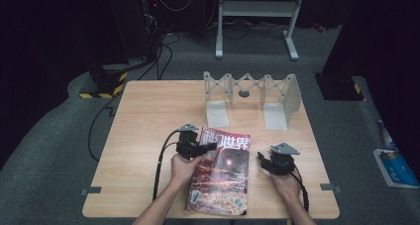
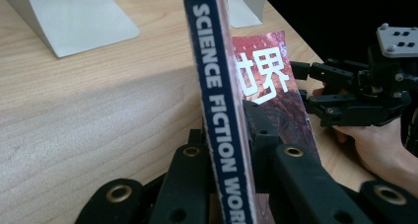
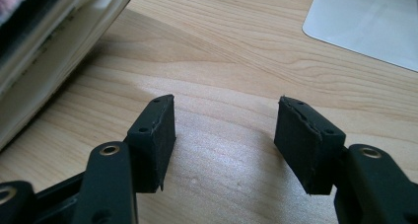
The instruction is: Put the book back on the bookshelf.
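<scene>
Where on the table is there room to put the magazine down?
Bare wood lies left of the magazine, out to the table edge, and between it and the grey folding stand. It is crowded near the front, where the left gripper and right gripper flank it.

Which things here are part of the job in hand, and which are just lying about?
In the job:
magazine, clamped at its spine
left gripper, shut on it
right gripper, open beside it
folding book stand

Lying about:
blue packet on the floor
floor cables
</scene>
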`<move>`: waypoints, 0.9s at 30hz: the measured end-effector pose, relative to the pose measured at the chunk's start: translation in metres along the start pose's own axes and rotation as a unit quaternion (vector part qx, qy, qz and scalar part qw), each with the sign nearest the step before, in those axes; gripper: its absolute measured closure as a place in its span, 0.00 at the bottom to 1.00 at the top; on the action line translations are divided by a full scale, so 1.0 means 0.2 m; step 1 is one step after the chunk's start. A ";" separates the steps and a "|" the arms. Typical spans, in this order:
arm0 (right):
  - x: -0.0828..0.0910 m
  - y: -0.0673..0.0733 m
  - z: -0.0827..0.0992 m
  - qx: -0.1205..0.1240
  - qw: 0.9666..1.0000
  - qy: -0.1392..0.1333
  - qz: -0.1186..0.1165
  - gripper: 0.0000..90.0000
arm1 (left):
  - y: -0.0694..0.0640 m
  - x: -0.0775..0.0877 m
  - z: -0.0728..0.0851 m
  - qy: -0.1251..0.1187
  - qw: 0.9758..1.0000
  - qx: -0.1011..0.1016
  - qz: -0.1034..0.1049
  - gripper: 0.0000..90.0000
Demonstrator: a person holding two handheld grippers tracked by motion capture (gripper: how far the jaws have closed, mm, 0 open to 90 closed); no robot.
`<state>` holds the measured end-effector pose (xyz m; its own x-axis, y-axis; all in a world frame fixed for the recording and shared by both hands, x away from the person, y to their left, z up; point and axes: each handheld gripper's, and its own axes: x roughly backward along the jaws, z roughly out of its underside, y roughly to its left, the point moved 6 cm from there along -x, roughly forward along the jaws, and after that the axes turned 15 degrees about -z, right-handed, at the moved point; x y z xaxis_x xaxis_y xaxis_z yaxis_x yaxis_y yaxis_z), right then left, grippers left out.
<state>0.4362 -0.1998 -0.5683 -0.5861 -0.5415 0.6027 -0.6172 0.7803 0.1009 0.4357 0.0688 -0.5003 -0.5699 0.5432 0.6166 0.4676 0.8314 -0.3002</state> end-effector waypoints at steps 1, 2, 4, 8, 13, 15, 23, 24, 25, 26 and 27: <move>0.00 0.00 0.00 -0.001 1.000 0.000 0.000 0.45 | 0.00 0.00 0.00 -0.003 1.000 -0.002 -0.002 0.90; 0.00 0.00 0.00 -0.001 1.000 0.000 -0.001 0.45 | 0.00 0.01 0.00 -0.006 1.000 -0.004 -0.003 0.90; 0.00 0.00 0.00 -0.001 1.000 -0.001 -0.001 0.45 | -0.01 0.02 -0.01 -0.008 1.000 -0.006 -0.004 0.90; 0.00 0.00 0.00 -0.004 1.000 -0.001 -0.002 0.45 | -0.01 0.03 -0.01 -0.012 1.000 -0.008 -0.006 0.90; 0.00 0.00 0.00 -0.005 1.000 -0.001 -0.004 0.45 | -0.02 0.05 -0.01 -0.009 1.000 -0.002 -0.005 0.91; 0.00 0.00 0.00 -0.007 1.000 -0.001 -0.007 0.45 | -0.03 0.06 -0.02 -0.009 1.000 -0.008 -0.007 0.91; 0.00 0.01 0.00 -0.011 1.000 -0.002 -0.014 0.45 | -0.08 0.09 -0.07 -0.016 0.999 -0.026 -0.010 0.92; 0.00 0.01 0.00 -0.010 1.000 -0.002 -0.014 0.45 | -0.08 0.09 -0.07 -0.014 1.000 -0.026 -0.009 0.92; 0.00 0.01 0.00 -0.011 1.000 -0.002 -0.014 0.45 | -0.08 0.09 -0.07 -0.013 1.000 -0.024 -0.009 0.93; 0.00 0.01 0.00 -0.009 1.000 -0.002 -0.015 0.45 | -0.08 0.09 -0.07 -0.012 1.000 -0.026 -0.007 0.93; 0.00 0.01 0.00 -0.009 1.000 -0.002 -0.015 0.45 | -0.09 0.09 -0.08 -0.012 1.000 -0.027 -0.006 0.93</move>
<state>0.4358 -0.1986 -0.5691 -0.5701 -0.5657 0.5958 -0.6244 0.7697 0.1334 0.4282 0.0616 -0.4728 -0.5908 0.5364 0.6026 0.4962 0.8306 -0.2529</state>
